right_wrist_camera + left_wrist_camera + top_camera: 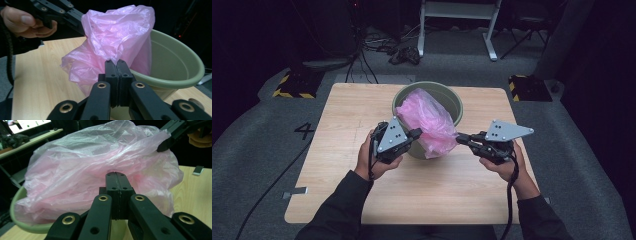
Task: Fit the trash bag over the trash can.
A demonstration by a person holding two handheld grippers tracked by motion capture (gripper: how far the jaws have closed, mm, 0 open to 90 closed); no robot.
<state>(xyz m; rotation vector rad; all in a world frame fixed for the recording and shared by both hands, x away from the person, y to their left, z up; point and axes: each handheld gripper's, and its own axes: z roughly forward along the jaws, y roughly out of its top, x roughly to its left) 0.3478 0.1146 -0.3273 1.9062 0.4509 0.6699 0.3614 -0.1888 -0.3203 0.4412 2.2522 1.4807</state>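
A pink plastic bag (427, 120) lies crumpled over the near rim of a green bucket (452, 97) and hangs down its front. My left gripper (416, 134) meets the bag's left edge. In the left gripper view its jaws (116, 173) stand together with the pink film (95, 162) pinched at their tips. On the bag's right edge my right gripper (460, 138) is shut too. The right gripper view shows its tips (115, 61) closed on a fold of the bag (117, 32), with the bucket (175, 67) behind.
The bucket stands at the back middle of a light wooden table (362, 175). A person's hands hold both grippers at the bucket's near side. Beyond the table are a yellow-striped block (294, 85), floor cables and a white frame (457, 15).
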